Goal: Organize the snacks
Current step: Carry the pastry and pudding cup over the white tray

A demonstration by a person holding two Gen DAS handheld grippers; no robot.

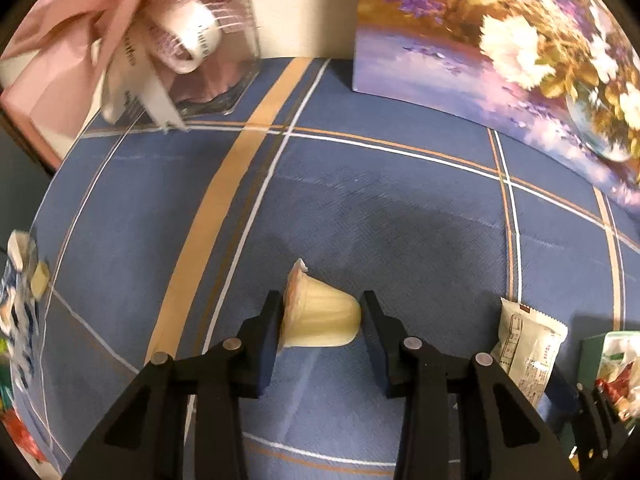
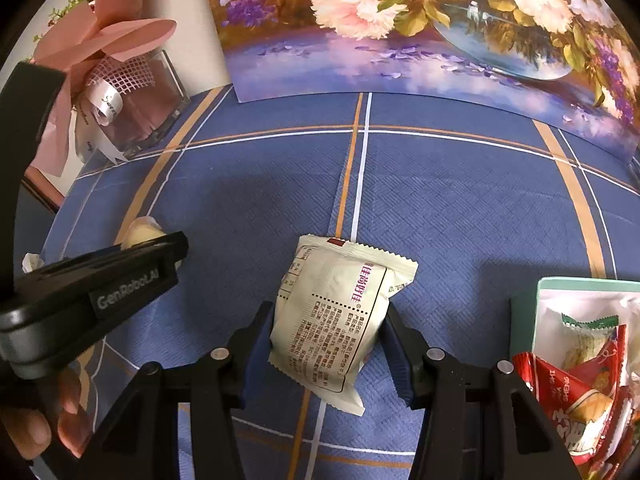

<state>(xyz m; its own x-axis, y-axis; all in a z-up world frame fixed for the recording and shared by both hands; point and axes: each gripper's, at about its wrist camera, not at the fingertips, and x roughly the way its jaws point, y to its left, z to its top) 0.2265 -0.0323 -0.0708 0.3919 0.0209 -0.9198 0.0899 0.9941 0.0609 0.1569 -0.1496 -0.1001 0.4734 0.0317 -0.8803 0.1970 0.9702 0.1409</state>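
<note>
A pale yellow jelly cup point(image 1: 316, 320) lies on its side on the blue checked tablecloth point(image 1: 360, 208). My left gripper point(image 1: 322, 304) is shut on it, one pad against its lid end and the other against its base. The same cup point(image 2: 142, 232) peeks out behind the left tool's black housing point(image 2: 100, 280) in the right wrist view. A cream snack packet point(image 2: 332, 280) with printed text lies flat, and my right gripper point(image 2: 328, 312) is shut on it, pads pressing both sides. That packet point(image 1: 528, 344) also shows at the lower right of the left wrist view.
A teal box point(image 2: 580, 284) with red and white snack wrappers point(image 2: 576, 400) sits at the right. A floral painting point(image 2: 400, 32) leans along the back. A glass vase with pink ribbon point(image 2: 136, 108) stands back left. Blue-white wrappers point(image 1: 20, 300) lie at the left edge. A hand point(image 2: 40, 420) grips the left tool.
</note>
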